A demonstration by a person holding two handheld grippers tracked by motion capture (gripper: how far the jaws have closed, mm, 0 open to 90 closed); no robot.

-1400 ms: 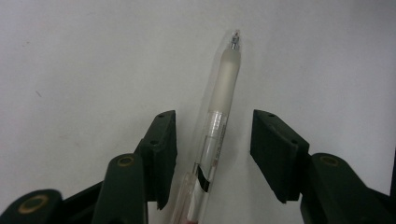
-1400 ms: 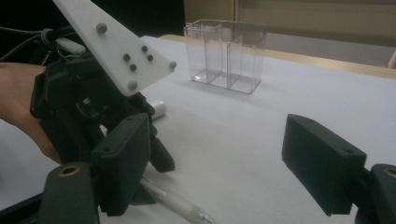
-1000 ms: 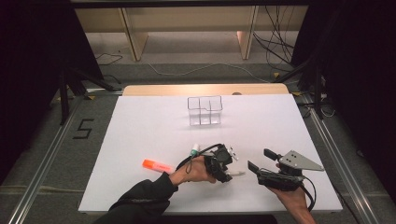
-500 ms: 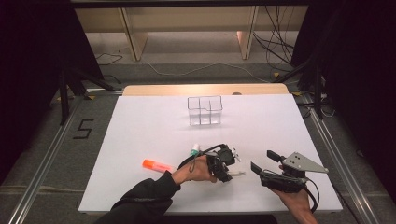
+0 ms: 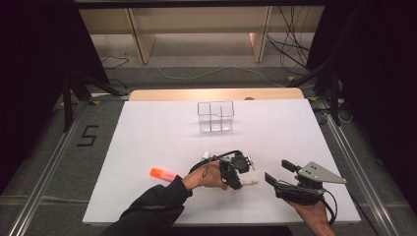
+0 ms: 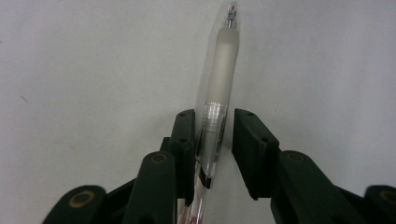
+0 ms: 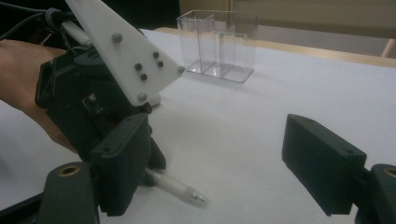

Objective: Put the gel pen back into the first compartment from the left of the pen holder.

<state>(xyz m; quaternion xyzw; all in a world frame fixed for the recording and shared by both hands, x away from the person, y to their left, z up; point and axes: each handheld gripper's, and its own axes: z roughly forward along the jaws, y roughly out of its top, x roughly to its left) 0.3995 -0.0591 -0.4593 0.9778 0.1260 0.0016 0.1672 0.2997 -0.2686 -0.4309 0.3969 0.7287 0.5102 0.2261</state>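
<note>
since a second ago the right claw has drifted slightly rightward, away from the clear pen, which lies flat on the white tabletop. the left claw straddles its barrel, jaws just apart and not yet clamped. right claw gapes empty nearby. orange marker lies leftward; clear divided box stands farther back.

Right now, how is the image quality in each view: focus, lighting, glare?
High view: white table evenly lit, surroundings dark, clear organiser faint. Left gripper view: pen fairly sharp, near jaws of the left gripper blurred at the bottom. Right gripper view: right gripper jaws soft, organiser sharper, no strong glare.
</note>
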